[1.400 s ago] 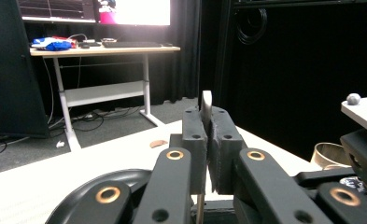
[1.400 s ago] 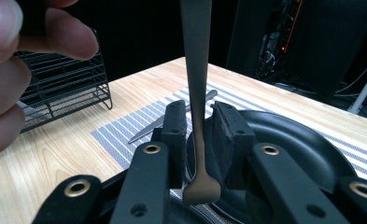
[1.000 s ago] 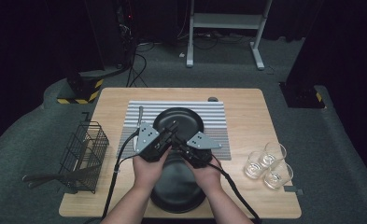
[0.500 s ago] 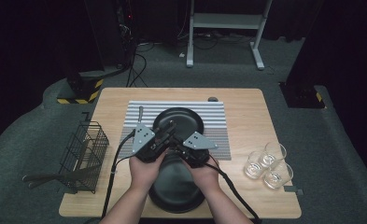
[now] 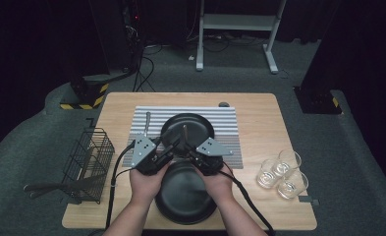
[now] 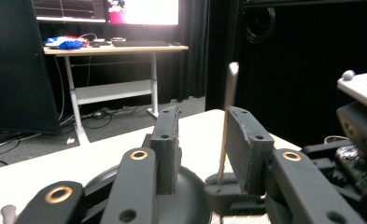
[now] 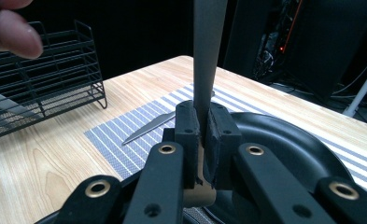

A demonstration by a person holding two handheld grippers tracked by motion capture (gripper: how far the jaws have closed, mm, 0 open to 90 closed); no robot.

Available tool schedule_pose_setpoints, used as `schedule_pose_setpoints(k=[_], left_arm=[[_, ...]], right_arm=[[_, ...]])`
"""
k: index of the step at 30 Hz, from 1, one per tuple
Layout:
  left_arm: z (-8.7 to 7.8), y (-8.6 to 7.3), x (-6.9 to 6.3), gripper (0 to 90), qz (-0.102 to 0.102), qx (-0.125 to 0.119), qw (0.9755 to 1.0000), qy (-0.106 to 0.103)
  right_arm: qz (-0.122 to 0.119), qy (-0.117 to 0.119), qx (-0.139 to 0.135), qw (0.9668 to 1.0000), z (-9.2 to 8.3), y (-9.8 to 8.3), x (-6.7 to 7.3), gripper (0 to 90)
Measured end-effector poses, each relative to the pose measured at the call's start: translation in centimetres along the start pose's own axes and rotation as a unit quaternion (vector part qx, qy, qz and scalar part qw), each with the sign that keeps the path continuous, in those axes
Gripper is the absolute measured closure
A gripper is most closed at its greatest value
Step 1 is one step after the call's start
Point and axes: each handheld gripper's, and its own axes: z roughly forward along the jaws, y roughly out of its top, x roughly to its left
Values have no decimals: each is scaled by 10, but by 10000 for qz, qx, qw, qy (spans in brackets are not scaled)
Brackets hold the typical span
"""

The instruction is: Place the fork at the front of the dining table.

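While the utensil (image 7: 204, 56) is clamped upright by the right gripper (image 7: 201, 126) | left gripper (image 6: 202, 140) has just been opening, nothing pressed | apparently a handover; placement is left.

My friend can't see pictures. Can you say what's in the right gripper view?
The right gripper is shut on a grey utensil handle that stands upright above a black plate. A knife lies on the striped mat, and a wire rack stands on the wooden table.
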Motion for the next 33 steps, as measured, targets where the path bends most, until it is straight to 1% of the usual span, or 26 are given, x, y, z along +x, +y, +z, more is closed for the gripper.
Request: schedule_pose_setpoints(k=[5, 9, 15, 18, 23, 28, 33], left_arm=[[-7, -7, 6, 643, 66, 11, 9999, 96], [-11, -13, 13, 645, 20, 45, 9998, 192], [-18, -22, 23, 638, 26, 134, 9993, 341], [-21, -29, 28, 636, -13, 186, 9989, 435], [-24, -44, 33, 632, -26, 354, 9977, 575], [-28, -54, 38, 621, 35, 474, 9964, 707], [-34, -62, 44, 606, -7, 515, 9954, 813]], right_arm=[[98, -5, 0, 10000, -6, -3, -3, 842], [72, -20, 19, 10000, -9, -7, -3, 843], [135, -104, 29, 9998, -15, -13, -8, 842], [187, -117, 47, 9997, -19, -14, -13, 843], [203, -197, 59, 9996, -24, -15, -19, 842], [229, -274, 52, 9993, -30, -17, -24, 842], [278, -363, 50, 9989, -36, -20, -29, 841]])
